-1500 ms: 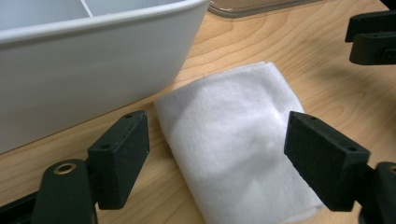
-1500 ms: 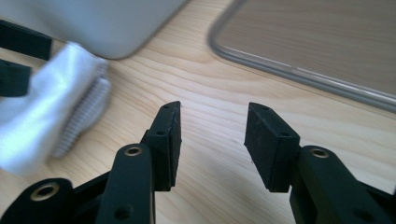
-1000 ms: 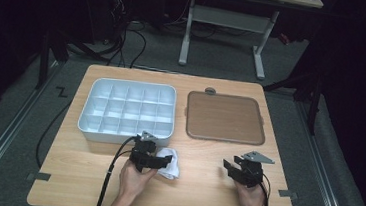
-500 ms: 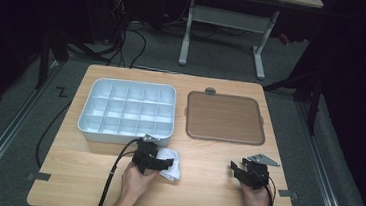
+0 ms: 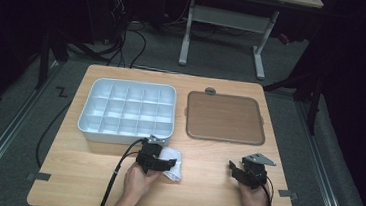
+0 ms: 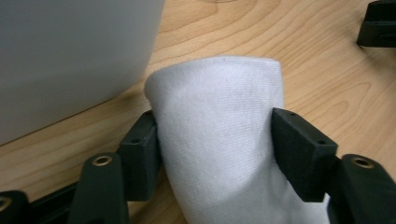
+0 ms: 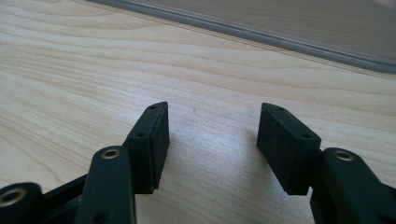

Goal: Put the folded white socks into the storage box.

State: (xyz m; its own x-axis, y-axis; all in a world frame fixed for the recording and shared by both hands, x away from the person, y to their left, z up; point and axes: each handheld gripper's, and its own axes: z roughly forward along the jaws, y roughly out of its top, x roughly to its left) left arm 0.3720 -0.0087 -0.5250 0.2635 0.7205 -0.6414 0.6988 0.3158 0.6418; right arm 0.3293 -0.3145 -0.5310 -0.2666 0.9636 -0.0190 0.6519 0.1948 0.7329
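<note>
A white cloth (image 5: 175, 167) lies bunched on the wooden table (image 5: 203, 195), just in front of the white compartment tray (image 5: 127, 110). My left gripper (image 5: 165, 162) points right at it. In the left gripper view its jaws have just been closing, and both pads now press the sides of the cloth (image 6: 219, 130), with the left gripper (image 6: 215, 126) low over the wood. My right gripper (image 5: 238, 169) rests near the front right of the table. Its jaws have just been opening, and the right gripper (image 7: 212, 121) has only bare wood between its fingers.
A brown flat tray (image 5: 225, 117) with a grey rim lies at the back right, its edge (image 7: 280, 35) ahead of the right gripper. The compartment tray's wall (image 6: 70, 56) stands close on the left gripper's left. Cables trail from both grippers to the table's front edge.
Both hands stay almost where they were. The cloth has not shifted on the table.
</note>
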